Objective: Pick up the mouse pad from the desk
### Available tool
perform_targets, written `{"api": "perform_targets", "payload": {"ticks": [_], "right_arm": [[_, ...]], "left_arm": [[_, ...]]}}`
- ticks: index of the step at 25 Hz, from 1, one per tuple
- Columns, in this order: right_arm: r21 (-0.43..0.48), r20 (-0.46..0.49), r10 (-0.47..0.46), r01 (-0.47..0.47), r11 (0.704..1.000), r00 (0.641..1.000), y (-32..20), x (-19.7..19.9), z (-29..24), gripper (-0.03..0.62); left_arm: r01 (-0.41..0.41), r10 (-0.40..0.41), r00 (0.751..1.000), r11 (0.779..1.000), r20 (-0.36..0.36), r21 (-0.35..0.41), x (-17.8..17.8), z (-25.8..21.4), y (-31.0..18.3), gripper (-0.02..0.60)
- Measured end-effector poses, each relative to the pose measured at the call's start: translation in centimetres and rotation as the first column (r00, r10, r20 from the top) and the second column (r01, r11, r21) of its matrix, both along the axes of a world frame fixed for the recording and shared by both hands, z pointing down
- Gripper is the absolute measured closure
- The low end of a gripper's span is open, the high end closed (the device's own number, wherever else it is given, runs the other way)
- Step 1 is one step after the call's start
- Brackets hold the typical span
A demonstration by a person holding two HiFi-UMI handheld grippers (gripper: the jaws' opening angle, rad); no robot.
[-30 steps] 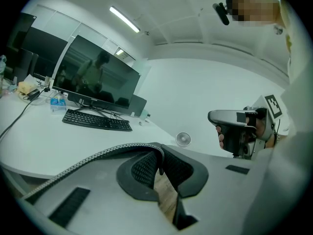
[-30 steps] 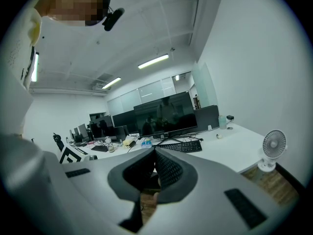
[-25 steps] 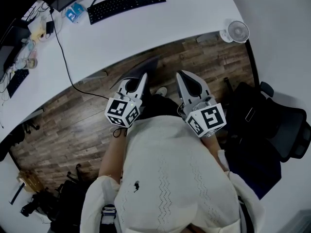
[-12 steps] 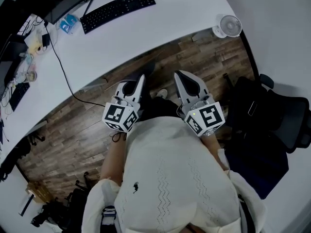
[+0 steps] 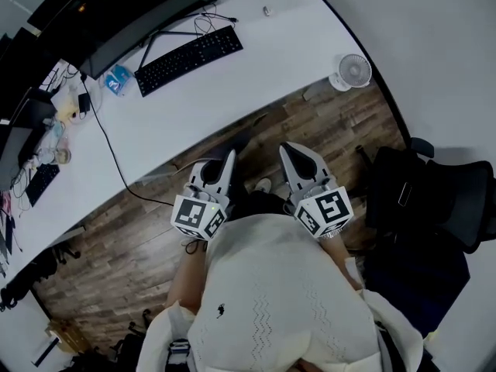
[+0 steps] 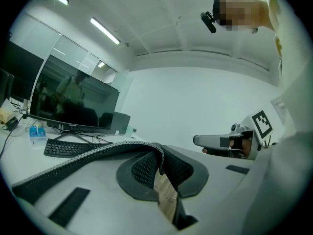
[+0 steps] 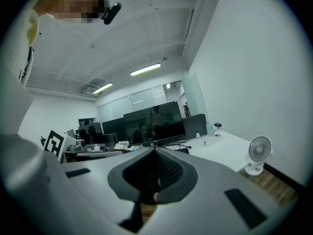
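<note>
The mouse pad (image 6: 98,155) is a thin dark sheet with a stitched edge. It runs from the lower left of the left gripper view into the closed jaws of my left gripper (image 6: 161,161). In the head view my left gripper (image 5: 230,155) hangs over the wooden floor in front of the person's body. The mouse pad (image 5: 236,140) shows there as a dark flap beyond its tip. My right gripper (image 5: 288,147) is beside it, a little to the right, with jaws together and nothing between them. The right gripper view confirms my right gripper (image 7: 155,153) is closed and empty.
The curved white desk (image 5: 256,76) lies ahead with a black keyboard (image 5: 188,56), a wide monitor (image 5: 116,14) and a trailing cable (image 5: 108,142). A small white fan (image 5: 354,70) stands at its right end. A black office chair (image 5: 434,200) is to the right.
The head view has tilted up, so more of the desk and the monitor shows. Both grippers stay close in front of the body, the left still holding the pad.
</note>
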State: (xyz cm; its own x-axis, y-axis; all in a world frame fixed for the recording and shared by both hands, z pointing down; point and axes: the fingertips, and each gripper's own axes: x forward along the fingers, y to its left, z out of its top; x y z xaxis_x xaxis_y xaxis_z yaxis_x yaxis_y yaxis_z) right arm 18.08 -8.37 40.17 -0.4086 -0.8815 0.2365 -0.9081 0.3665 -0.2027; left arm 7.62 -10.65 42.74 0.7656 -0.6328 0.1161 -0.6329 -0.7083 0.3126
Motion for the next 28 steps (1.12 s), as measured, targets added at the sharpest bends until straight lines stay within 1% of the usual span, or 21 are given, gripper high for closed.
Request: {"api": "perform_targets", "payload": {"ticks": [4,7,15,19,24,28], "right_arm": [[0.016,-0.005,0.013,-0.013,1.0,1.0,-0.3,0.5,-0.5,0.593],[0.025,-0.009,0.03,-0.029,0.999,1.0,-0.6,1.1,-0.9,0.593],[0.047,0.003,0.095,-0.095,0.994,0.995,-1.2,3.3,-2.3,0.593],[0.064,0.007,0.119,-0.119,0.991,0.993,-1.8,4.4,-3.4,0.593],[0.126,0.009,0.116,-0.116,0.985,0.993,-2.6,5.0,-6.1,0.593],[0.164,-0.022,0.107,-0.102,0.981,0.994,-3.3,5.3,-7.9,0.593]], "left_arm": [[0.012,-0.012,1.0,1.0,-0.007,0.004,0.3,-0.6,-0.2,0.558],[0.016,-0.015,1.0,1.0,-0.007,0.021,0.6,-1.3,-0.4,0.558],[0.007,-0.011,0.999,0.994,0.032,0.109,1.1,-4.3,-2.0,0.558],[0.004,-0.008,0.999,0.989,0.031,0.151,1.7,-6.1,-2.8,0.559],[0.008,-0.01,1.0,0.983,0.01,0.184,2.1,-8.3,-3.8,0.558],[-0.015,0.009,1.0,0.974,0.027,0.226,2.5,-9.7,-4.5,0.558]]}}
